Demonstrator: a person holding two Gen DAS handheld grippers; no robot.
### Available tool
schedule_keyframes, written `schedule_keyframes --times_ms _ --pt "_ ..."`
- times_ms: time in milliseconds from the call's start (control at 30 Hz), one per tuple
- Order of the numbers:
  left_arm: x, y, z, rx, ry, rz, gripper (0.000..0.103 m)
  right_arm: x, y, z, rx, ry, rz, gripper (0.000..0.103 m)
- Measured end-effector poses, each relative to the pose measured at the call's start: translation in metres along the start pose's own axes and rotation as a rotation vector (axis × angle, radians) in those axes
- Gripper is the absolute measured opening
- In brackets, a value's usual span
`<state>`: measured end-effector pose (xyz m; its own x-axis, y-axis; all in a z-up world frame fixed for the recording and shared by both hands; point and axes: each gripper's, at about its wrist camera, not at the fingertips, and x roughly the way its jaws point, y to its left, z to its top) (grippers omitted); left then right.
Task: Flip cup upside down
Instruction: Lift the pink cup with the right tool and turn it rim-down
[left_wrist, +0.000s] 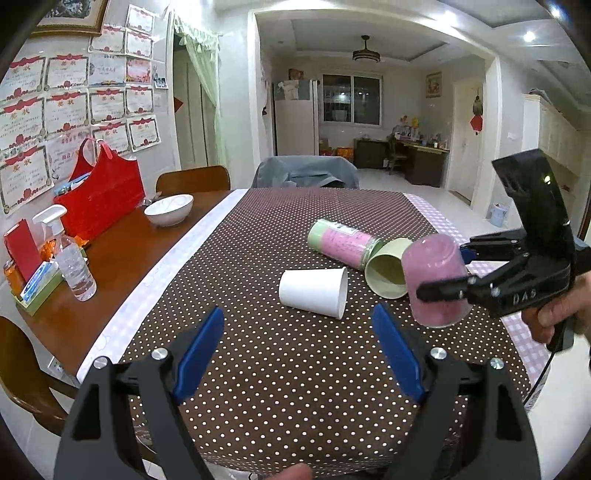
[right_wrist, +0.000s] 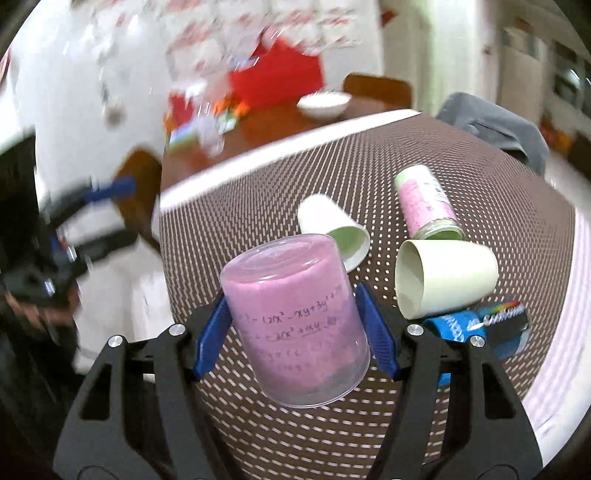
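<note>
The right tool (right_wrist: 297, 325) has its blue pads pressed against both sides of the clear plastic cup lined with pink paper (right_wrist: 295, 328), closed on it around mid-height. The cup is held in the air above the brown, white-dotted tablecloth (left_wrist: 280, 369) that covers the worktop. Its closed base points up and slightly away, its open rim down, and it leans a little off vertical. From the left wrist view the same cup (left_wrist: 436, 280) hangs at the right side of the cloth, with its rim just clear of the fabric or very near it; I cannot tell whether it touches.

So the turn-over itself looks essentially done. What is left, as I judge it, is to straighten the cup, set it down on its rim, and let go. The right wrist view is streaked with blur, which suggests the tool is in motion.

The left tool (left_wrist: 295, 354) is wide open with nothing between its blue pads, low over the near edge of the cloth and well apart from the cup.

Three other things lie on their sides on the cloth: a white paper cup (left_wrist: 314, 291), a pale green paper cup (left_wrist: 388, 269) and a glass jar with a pink and green label (left_wrist: 343, 243). The pale green cup lies just beside the held cup, so the landing spot needs to avoid it. A blue wrapper (right_wrist: 476, 325) lies near it too, seen in the right wrist view.
</note>
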<state>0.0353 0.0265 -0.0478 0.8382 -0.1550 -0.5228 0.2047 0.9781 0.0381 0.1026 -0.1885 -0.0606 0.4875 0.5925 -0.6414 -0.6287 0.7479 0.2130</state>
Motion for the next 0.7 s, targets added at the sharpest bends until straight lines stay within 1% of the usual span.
schedule_keyframes --times_ms 100,200,233,333,400,467,533,700 --pt "-0.003 -0.003 0.001 0.004 -0.006 0.000 0.081 -0.008 -0.004 -0.007 0.124 -0.090 -0.006 0.066" --pt "-0.003 -0.002 0.001 -0.002 -0.008 0.002 0.081 -0.008 -0.006 -0.023 0.233 -0.191 -0.029 0.066" --pt "-0.003 -0.002 0.001 -0.004 -0.006 0.002 0.081 -0.007 -0.008 -0.026 0.258 -0.209 -0.035 0.066" --pt "-0.003 -0.003 0.000 -0.003 -0.004 0.000 0.081 0.005 -0.005 -0.049 0.370 -0.300 -0.089 0.066" --pt "-0.002 -0.003 0.000 -0.006 -0.001 -0.003 0.081 0.015 -0.006 -0.058 0.426 -0.331 -0.117 0.066" --pt "-0.003 -0.003 -0.001 -0.007 -0.001 -0.003 0.081 0.022 -0.008 -0.064 0.467 -0.358 -0.141 0.066" --pt "-0.003 -0.001 -0.001 -0.010 -0.002 -0.003 0.081 0.029 -0.008 -0.064 0.478 -0.363 -0.170 0.066" --pt "-0.001 0.002 -0.003 -0.019 0.004 0.004 0.081 0.047 -0.007 -0.060 0.452 -0.323 -0.234 0.066"
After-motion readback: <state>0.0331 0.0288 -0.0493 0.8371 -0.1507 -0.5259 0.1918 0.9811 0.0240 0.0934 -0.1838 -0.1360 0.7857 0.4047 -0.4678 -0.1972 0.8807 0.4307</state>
